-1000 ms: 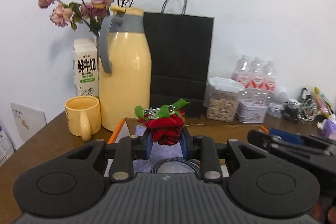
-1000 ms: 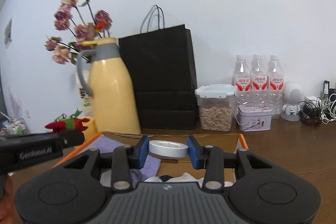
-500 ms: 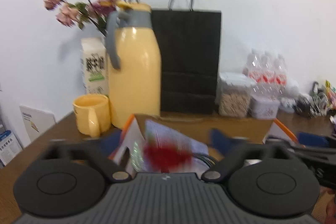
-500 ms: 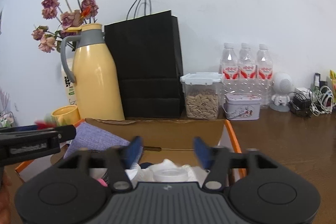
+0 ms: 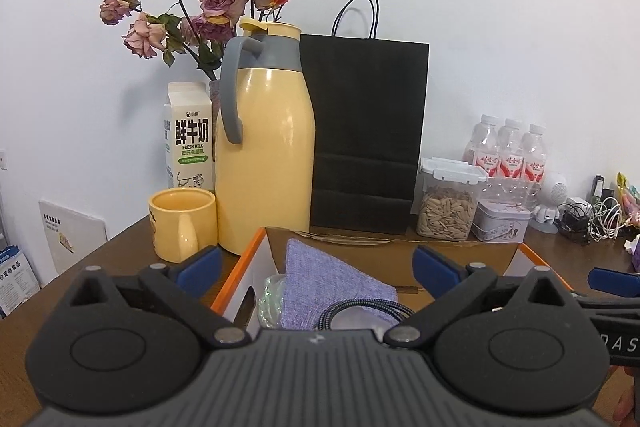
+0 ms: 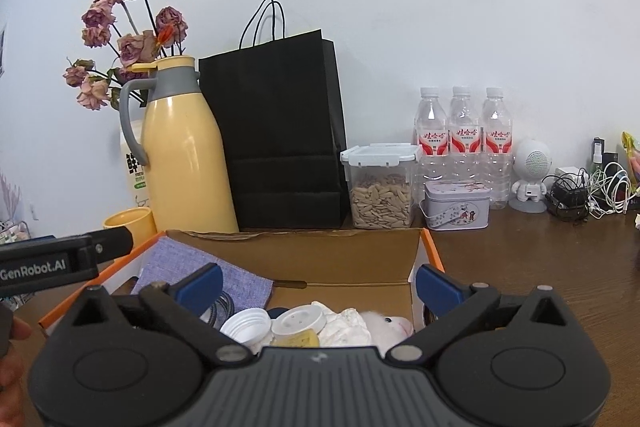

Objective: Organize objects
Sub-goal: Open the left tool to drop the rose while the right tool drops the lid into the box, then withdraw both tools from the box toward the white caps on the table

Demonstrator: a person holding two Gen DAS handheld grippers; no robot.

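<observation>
Only the right view shows two white lids (image 6: 298, 321) in the box (image 6: 430, 251). Left gripper (image 5: 318, 269) and right gripper (image 6: 318, 281) are both wide, empty. Three bottles (image 6: 463, 139) stand far right.

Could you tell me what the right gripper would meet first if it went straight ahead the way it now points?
Probably the far wall of the cardboard box: the open right gripper points across the box's contents toward it. Beyond stands the black paper bag; depth is uncertain.

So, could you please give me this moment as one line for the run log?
left gripper: open, empty | right gripper: open, empty | both over cardboard box | box holds purple cloth, white lids
</observation>
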